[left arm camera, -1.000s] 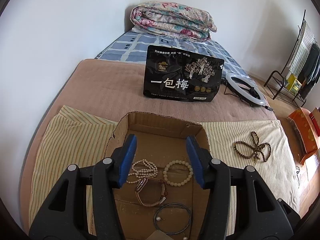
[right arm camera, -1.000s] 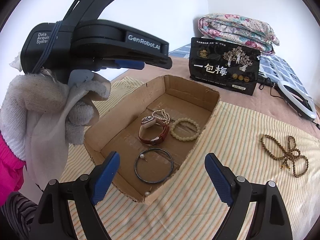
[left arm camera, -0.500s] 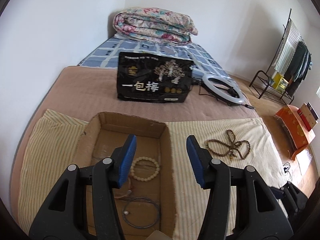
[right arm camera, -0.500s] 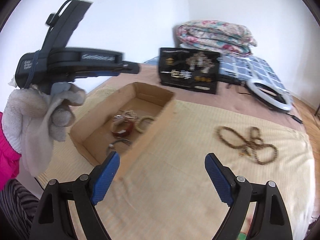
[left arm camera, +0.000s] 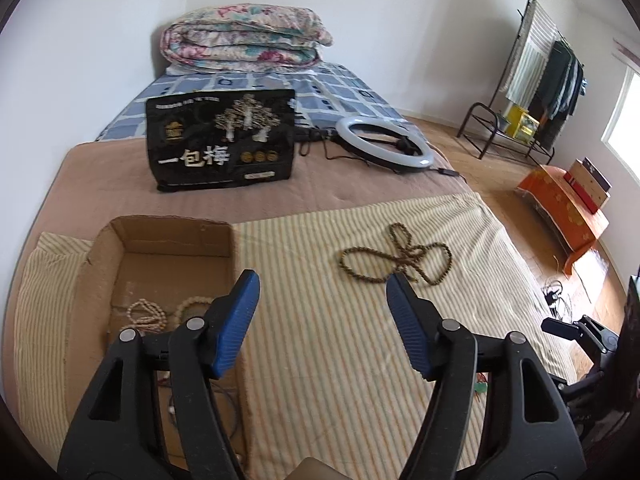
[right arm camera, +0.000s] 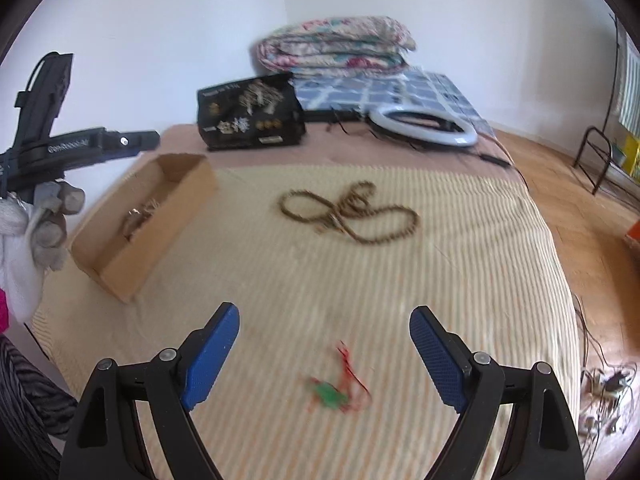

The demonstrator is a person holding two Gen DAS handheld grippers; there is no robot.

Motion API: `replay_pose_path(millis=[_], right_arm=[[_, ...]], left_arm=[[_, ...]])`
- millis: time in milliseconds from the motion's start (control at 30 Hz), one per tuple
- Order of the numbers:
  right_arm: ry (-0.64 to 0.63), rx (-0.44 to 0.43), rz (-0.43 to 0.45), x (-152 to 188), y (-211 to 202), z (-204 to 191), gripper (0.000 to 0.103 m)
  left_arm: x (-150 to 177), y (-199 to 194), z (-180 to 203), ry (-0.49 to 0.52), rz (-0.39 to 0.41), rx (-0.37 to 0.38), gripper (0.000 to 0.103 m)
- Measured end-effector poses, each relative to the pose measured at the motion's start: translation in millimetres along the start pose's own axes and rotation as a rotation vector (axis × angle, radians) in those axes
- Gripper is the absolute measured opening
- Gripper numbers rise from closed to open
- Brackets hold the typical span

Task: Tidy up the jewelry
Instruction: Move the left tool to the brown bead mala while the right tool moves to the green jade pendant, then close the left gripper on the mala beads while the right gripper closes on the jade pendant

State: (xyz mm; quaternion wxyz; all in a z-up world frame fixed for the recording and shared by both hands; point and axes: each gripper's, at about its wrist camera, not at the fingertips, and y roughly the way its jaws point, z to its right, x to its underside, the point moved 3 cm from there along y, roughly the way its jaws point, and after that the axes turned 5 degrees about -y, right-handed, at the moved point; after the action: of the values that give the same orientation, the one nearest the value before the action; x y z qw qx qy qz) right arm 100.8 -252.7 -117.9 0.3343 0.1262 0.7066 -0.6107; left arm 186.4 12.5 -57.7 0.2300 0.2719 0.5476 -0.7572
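Left wrist view: the work surface was a striped cloth (left arm camera: 328,340) spread over a brown blanket on a bed in a white-walled room with a wood floor. One cardboard box (left arm camera: 100,252) sat at the cloth's left; two pale bead bracelets (left arm camera: 146,314) and a thin dark ring showed inside. One brown bead necklace (left arm camera: 396,258) lay loose on the cloth, well apart from the box. Beyond stood one black pouch (left arm camera: 222,140), one ring light (left arm camera: 384,140), one folded quilt (left arm camera: 244,38) and one clothes rack (left arm camera: 540,76). The left gripper (left arm camera: 322,294) was opening its jaws, nothing between them.

Right wrist view, blurred: the right gripper (right arm camera: 324,328) stood wide and empty above the cloth. One green pendant on red cord (right arm camera: 336,388) lay just ahead of it. A gloved hand (right arm camera: 44,220) held the other tool beside the box.
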Motion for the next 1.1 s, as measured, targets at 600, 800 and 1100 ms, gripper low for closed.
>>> replay_pose_path(millis=[600,800,1100], right_arm=[[-0.185,-0.041,-0.197,63.9,63.7,-7.2,0.059],[-0.209,-0.024,-0.18,57.9,70.2,4.3,0.043],[-0.171,-0.045,-0.178,42.7,80.7,33.3,0.026]], left_arm=[[18.3,65.4,65.6,0.104,-0.113,0.054,0.068],[21.4,94.4,85.2,0.162,-0.145,0.054,0.068],[16.2,150.1,108.0,0.117,-0.206,0.078,0.068]])
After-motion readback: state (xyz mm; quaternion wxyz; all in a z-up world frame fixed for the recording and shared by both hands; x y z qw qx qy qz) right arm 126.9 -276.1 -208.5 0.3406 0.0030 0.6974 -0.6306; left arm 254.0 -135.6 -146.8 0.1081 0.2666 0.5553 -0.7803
